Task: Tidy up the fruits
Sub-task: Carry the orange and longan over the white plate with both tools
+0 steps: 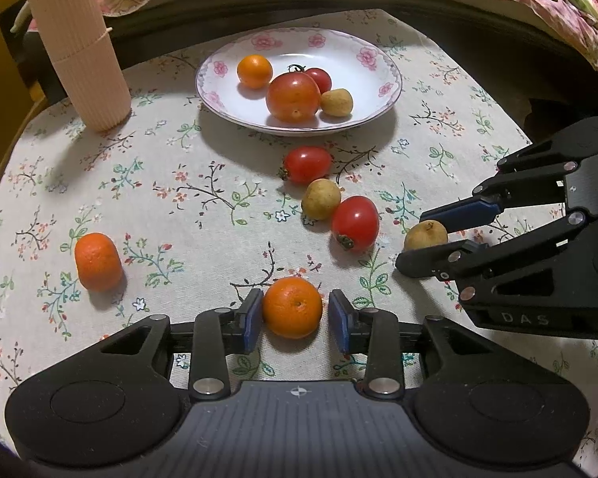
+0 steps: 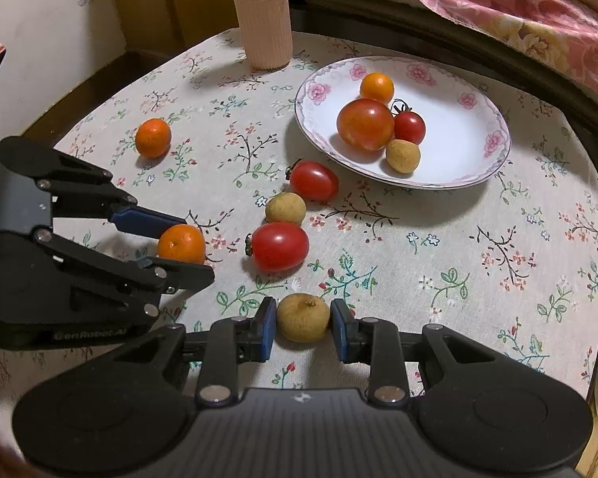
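My left gripper [image 1: 293, 318] is open around a small orange [image 1: 292, 306] on the floral cloth; its left pad touches the fruit, the right pad stands a little off. My right gripper [image 2: 303, 328] is open around a tan longan [image 2: 303, 317], pads close on both sides. Both show from the side in the other view: the left gripper [image 2: 193, 247] and the right gripper [image 1: 424, 239]. A white flowered plate [image 1: 362, 55] holds an orange, two tomatoes and a longan. Loose on the cloth lie two red tomatoes [image 1: 307, 164] [image 1: 355, 223], a longan [image 1: 321, 198] and another orange [image 1: 97, 261].
A tall ribbed beige cup stack [image 1: 77, 47] stands at the back left of the table. A dark curved rail [image 1: 458, 20] and pink flowered bedding [image 1: 538, 12] run behind the table. The table edge drops off at the left and the right.
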A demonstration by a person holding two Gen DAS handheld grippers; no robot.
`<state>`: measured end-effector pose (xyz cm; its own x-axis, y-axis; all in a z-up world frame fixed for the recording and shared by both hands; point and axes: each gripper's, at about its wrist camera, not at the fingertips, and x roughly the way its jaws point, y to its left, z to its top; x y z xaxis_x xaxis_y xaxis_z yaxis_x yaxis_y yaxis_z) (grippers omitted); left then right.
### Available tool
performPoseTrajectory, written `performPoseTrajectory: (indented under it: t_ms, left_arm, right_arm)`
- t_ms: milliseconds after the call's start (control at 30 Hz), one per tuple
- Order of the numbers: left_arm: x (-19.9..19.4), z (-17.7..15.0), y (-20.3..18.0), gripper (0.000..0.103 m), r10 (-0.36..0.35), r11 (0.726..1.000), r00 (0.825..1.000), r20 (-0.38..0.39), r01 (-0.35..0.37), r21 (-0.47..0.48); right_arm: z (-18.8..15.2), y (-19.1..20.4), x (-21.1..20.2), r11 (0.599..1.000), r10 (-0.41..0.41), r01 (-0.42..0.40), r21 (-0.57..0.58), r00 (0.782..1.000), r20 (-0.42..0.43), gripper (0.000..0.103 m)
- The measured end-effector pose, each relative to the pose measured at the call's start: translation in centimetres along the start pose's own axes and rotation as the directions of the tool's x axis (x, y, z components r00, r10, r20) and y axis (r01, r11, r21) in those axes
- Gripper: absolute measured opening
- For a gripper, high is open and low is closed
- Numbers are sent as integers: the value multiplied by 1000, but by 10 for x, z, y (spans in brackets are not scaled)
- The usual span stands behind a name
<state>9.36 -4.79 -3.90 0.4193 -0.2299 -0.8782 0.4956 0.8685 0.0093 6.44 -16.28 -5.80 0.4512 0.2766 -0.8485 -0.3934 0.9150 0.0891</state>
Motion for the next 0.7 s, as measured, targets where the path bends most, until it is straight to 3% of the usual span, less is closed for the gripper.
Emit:
performPoseTrajectory:
  t_ms: [700]
  left_arm:
    - [-3, 4, 0, 39, 16, 1000, 1000, 8, -16, 9]
  right_arm:
    - [2, 3, -6, 1000, -8, 8, -5, 1000, 21, 30]
